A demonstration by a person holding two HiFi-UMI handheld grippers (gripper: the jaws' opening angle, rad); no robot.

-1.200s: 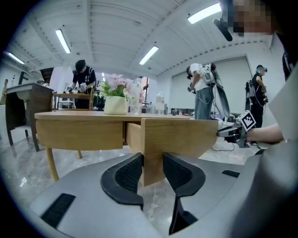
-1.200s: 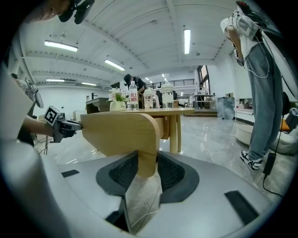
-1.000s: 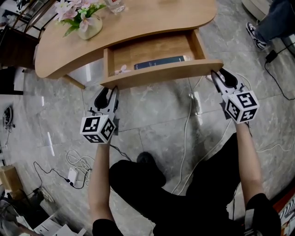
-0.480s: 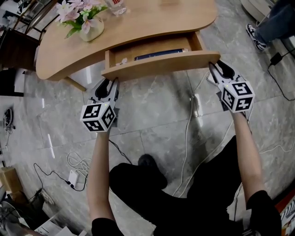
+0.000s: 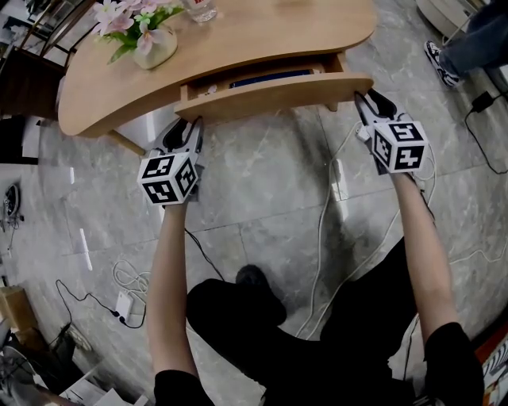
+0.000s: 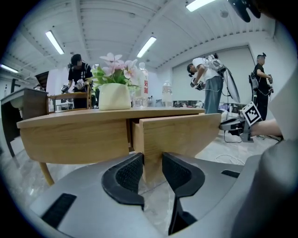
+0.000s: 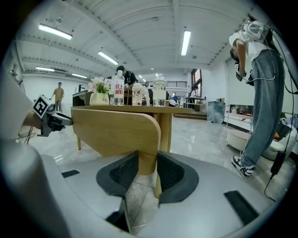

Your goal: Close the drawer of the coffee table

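The drawer (image 5: 278, 93) is seen drawn out only a little from the front of the wooden counter (image 5: 238, 40), so that just a narrow strip of its inside is left showing. A dark blue item (image 5: 270, 78) can be made out in that strip. The drawer's curved front panel is gripped at both ends. At its left end the left gripper (image 5: 189, 127) is set against the panel from below. In the left gripper view the panel's lower edge is shown clenched between the two dark pads of the jaws (the wood fills the gap between them). At the right end the rounded corner of the panel is taken by the right gripper (image 5: 362, 101). Its jaws are closing, and the corner is pressed between their pads. Both grippers are pointed toward the counter, with the arms stretched out over the grey marbled floor (image 5: 270, 206). On the countertop a pale vase of pink flowers (image 5: 151, 40) is placed near the left end, and a glass (image 5: 198, 8) is seen beside it at the far edge. White cables (image 5: 321, 214) are trailed across the floor between the arms.
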